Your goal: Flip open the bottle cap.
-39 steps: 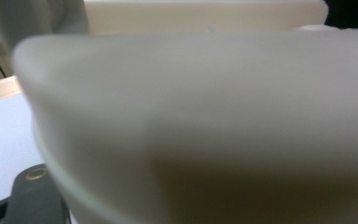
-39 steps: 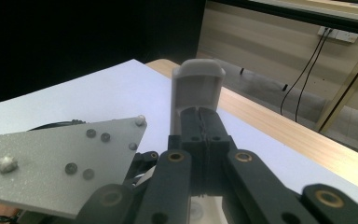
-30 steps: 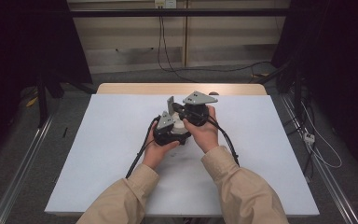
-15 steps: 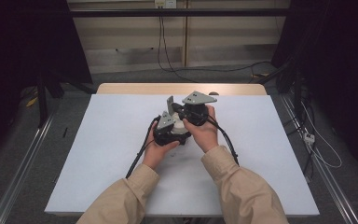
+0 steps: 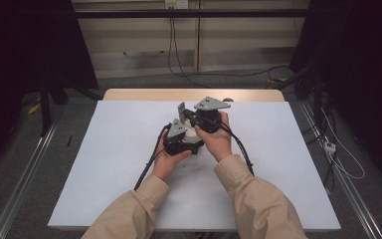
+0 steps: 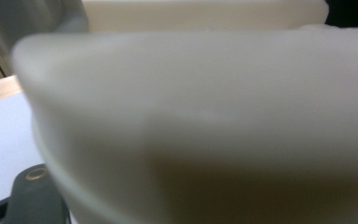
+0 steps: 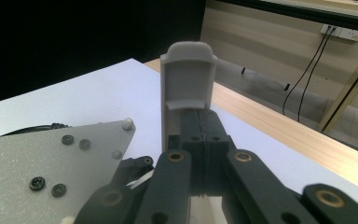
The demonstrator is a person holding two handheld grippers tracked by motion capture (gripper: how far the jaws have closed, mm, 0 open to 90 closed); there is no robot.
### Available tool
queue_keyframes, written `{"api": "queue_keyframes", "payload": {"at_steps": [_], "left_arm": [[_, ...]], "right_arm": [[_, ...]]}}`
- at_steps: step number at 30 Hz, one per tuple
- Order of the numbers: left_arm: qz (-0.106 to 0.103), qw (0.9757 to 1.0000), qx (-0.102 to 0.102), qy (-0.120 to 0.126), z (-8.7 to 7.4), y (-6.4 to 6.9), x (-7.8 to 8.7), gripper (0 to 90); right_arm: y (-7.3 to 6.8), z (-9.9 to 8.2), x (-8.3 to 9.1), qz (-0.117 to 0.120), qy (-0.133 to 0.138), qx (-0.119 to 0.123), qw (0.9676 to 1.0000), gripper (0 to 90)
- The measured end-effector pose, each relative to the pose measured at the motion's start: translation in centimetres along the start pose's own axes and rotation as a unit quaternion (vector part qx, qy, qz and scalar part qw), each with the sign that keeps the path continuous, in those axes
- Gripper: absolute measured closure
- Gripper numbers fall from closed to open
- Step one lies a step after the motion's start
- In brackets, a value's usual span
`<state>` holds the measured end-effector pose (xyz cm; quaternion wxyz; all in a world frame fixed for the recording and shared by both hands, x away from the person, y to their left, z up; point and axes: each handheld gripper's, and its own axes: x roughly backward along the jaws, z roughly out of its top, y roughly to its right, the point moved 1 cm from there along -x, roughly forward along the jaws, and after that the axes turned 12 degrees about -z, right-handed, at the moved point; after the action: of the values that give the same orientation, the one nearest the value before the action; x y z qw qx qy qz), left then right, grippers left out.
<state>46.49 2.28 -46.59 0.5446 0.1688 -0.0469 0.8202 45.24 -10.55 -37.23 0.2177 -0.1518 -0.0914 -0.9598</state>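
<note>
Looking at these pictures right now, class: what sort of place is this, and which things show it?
Probably a lab or recording studio, not a home: a bare white table with only a person's two hand-held grippers on it, black curtains at both sides, and loose cables trailing over the floor to a wall socket.

A pale grey plastic piece stands upright (rounded top, hollow face), pinched between closed black jaws.

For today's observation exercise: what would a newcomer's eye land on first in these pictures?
First, the two hands meeting mid-table, the left gripper and right gripper pressed close together over the white table. Next, the pale plastic piece standing upright from the right gripper's closed jaws. Lastly, a blurred cream surface right against the left gripper's camera.
</note>
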Motion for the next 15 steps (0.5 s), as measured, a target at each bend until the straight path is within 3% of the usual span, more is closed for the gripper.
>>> {"api": "queue_keyframes", "payload": {"at_steps": [15], "left_arm": [[0.001,1.0,0.0,0.0,0.0,0.01,0.0,18.6]], "right_arm": [[-0.17,-0.19,-0.66,0.003,-0.001,0.005,1.0,90.0]]}}
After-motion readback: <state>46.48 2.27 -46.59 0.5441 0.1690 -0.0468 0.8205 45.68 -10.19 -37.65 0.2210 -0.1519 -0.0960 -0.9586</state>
